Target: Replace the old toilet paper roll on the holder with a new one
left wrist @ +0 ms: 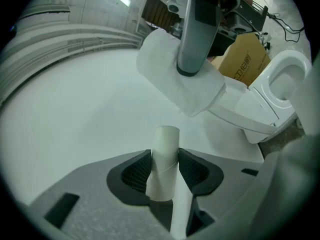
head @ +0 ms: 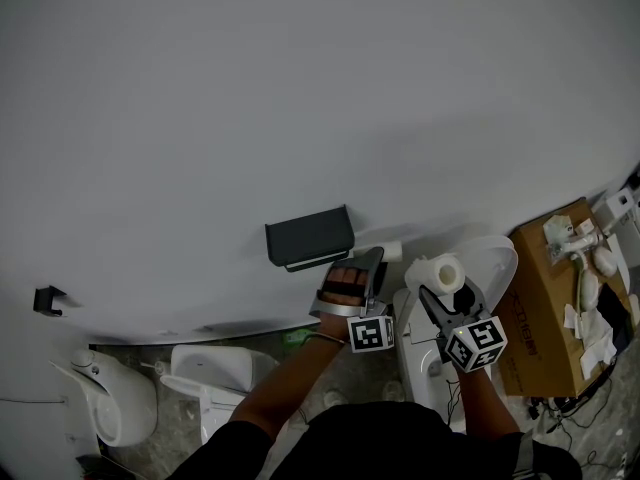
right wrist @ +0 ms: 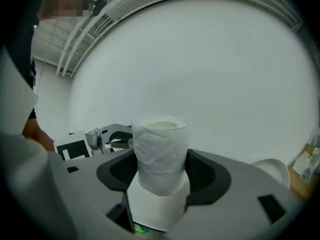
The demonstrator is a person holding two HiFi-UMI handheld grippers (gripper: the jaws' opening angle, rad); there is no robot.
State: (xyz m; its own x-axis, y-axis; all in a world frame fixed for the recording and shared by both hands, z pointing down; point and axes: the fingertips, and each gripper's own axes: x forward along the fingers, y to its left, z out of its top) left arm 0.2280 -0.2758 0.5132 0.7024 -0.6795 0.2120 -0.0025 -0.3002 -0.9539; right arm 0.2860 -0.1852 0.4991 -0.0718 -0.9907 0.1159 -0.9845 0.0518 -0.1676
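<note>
Just right of the wall-mounted holder (head: 310,236), the left gripper (left wrist: 165,170) clamps the bare cardboard tube (left wrist: 166,151). The right gripper (right wrist: 161,173) clamps the new toilet paper roll (right wrist: 160,146) beside it, above the toilet (head: 495,258). Print on the cardboard box (head: 545,303) is illegible.

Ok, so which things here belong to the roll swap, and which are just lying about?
Part of the job:
- empty cardboard tube, gripped in the left gripper
- new toilet paper roll, gripped in the right gripper
- dark holder on the wall

Just lying about:
- toilet
- cardboard box with clutter on top
- white fixture at lower left
- small black bracket on the wall
</note>
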